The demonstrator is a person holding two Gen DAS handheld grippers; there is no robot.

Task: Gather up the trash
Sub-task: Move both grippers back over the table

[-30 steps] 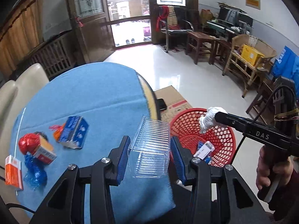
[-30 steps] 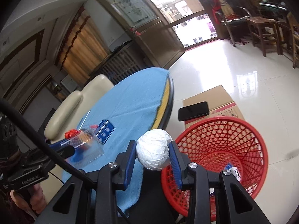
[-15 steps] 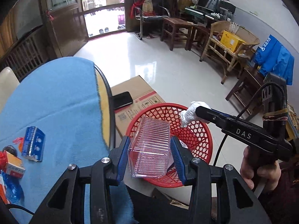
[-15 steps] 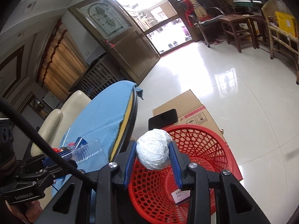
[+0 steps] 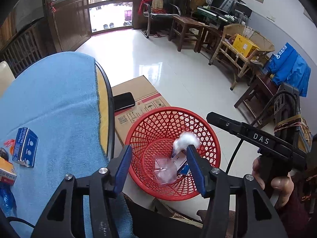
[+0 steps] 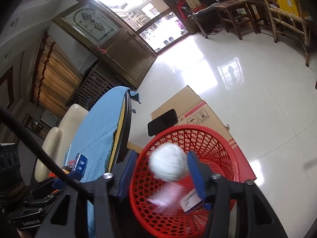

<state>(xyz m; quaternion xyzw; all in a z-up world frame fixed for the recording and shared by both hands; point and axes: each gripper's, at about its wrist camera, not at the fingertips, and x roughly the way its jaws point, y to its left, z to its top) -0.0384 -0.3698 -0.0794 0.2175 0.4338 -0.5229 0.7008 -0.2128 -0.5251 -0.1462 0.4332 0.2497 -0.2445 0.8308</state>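
A red mesh basket (image 5: 206, 123) stands on the floor beside the blue-clothed table (image 5: 55, 103). My left gripper (image 5: 158, 166) is open above it; the clear plastic box (image 5: 165, 171) is blurred, falling inside the basket. My right gripper (image 6: 160, 170) is open over the basket (image 6: 218, 138); the white crumpled ball (image 6: 168, 166) is blurred between its fingers, dropping. The ball also shows in the left wrist view (image 5: 186, 139). A small carton (image 6: 190, 200) lies in the basket.
On the table lie a blue box (image 5: 24, 146), an orange box (image 5: 7, 173) and a blue wrapper (image 5: 7, 198). A cardboard box (image 5: 138, 99) with a black phone (image 5: 123, 101) sits behind the basket. Wooden chairs stand at the far right.
Both grippers opened over the basket. The clear plastic box left my left gripper and the white ball left my right gripper; both are falling into the basket.
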